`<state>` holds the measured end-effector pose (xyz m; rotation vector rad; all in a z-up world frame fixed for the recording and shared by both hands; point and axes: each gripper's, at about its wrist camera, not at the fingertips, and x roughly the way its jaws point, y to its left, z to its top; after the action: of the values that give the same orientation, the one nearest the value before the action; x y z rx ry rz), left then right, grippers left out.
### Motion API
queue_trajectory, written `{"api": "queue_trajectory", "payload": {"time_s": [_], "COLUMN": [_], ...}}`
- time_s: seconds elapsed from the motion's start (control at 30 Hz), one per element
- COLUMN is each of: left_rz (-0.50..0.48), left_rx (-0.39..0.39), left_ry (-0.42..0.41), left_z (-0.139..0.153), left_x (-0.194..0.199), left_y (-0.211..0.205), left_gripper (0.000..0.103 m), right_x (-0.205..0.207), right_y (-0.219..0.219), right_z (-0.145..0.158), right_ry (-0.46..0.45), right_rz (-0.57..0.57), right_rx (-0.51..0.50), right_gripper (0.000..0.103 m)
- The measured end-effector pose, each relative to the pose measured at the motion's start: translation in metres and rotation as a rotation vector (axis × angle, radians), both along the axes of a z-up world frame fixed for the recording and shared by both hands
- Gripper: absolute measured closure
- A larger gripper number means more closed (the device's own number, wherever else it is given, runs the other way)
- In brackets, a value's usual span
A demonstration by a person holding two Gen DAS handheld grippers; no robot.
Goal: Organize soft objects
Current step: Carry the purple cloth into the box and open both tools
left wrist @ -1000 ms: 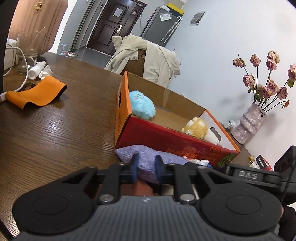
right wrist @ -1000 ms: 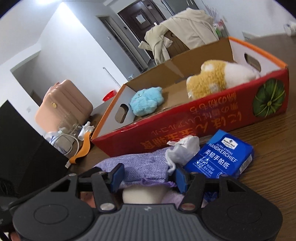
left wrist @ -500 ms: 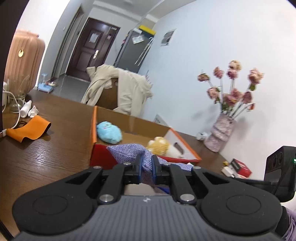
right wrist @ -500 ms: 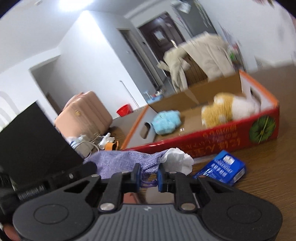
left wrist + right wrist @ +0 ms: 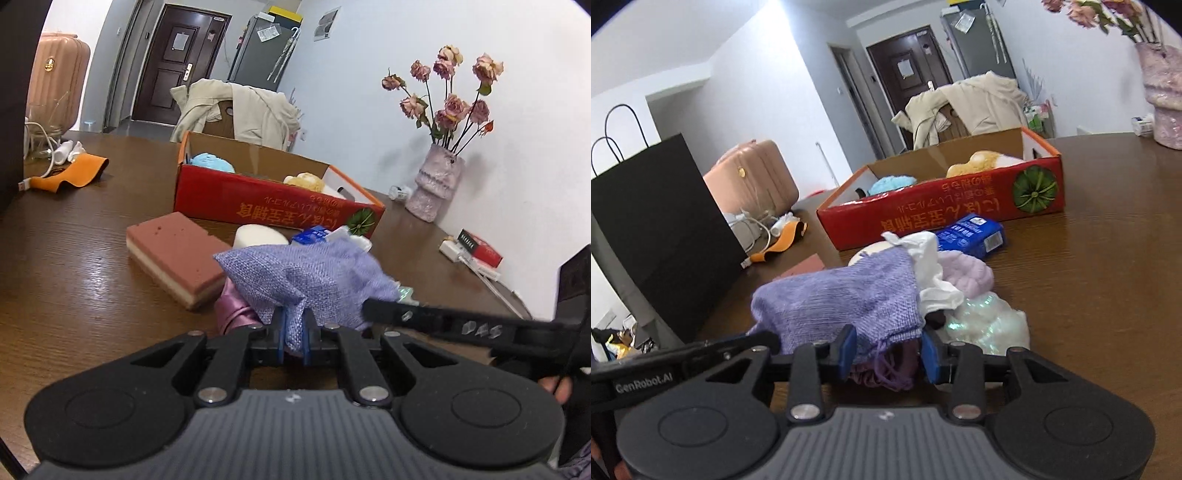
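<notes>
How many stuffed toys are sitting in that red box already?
2. A blue plush lies at the red box's end nearer the suitcase; a yellow-and-white plush lies at the end nearer the vase. The box wall may hide smaller ones.

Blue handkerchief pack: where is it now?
In the right wrist view the blue handkerchief pack lies on the table, just in front of the red box, behind the white cloth.

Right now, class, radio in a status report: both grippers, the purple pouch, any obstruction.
Left gripper shut on purple pouch. Right gripper open, straddling its drawstring end. Red box ahead; tissue pack and soft pile between.
</notes>
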<state>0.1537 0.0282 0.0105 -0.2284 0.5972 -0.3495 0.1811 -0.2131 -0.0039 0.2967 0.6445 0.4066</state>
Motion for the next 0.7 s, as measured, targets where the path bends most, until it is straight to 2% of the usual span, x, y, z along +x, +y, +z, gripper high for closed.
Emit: {"api": "queue_trajectory", "payload": {"time_s": [0.1, 0.27, 0.37, 0.47, 0.53, 0.7], "left_rz": [0.020, 0.018, 0.017, 0.019, 0.022, 0.025], "left_rx": [0.019, 0.032, 0.031, 0.027, 0.021, -0.011], "left_ry": [0.034, 0.057, 0.051, 0.041, 0.028, -0.034], "left_z": [-0.008, -0.016, -0.014, -0.010, -0.005, 0.018], "left_x": [-0.001, 0.001, 0.001, 0.001, 0.001, -0.003], "left_y": [0.002, 0.002, 0.005, 0.008, 0.009, 0.016], "left_gripper": [0.094, 0.094, 0.094, 0.094, 0.095, 0.095], "right_x": [-0.012, -0.028, -0.023, -0.018, -0.015, -0.007], "right_y": [0.000, 0.019, 0.024, 0.024, 0.024, 0.025], "right_z": [0.005, 0.020, 0.026, 0.033, 0.036, 0.039], "right_ry": [-0.048, -0.194, -0.207, -0.216, -0.223, -0.203], "right_rz": [0.008, 0.057, 0.064, 0.061, 0.068, 0.069], "right_rx": [0.025, -0.042, -0.040, -0.026, -0.008, -0.019], "right_gripper": [0.065, 0.065, 0.065, 0.077, 0.097, 0.098]}}
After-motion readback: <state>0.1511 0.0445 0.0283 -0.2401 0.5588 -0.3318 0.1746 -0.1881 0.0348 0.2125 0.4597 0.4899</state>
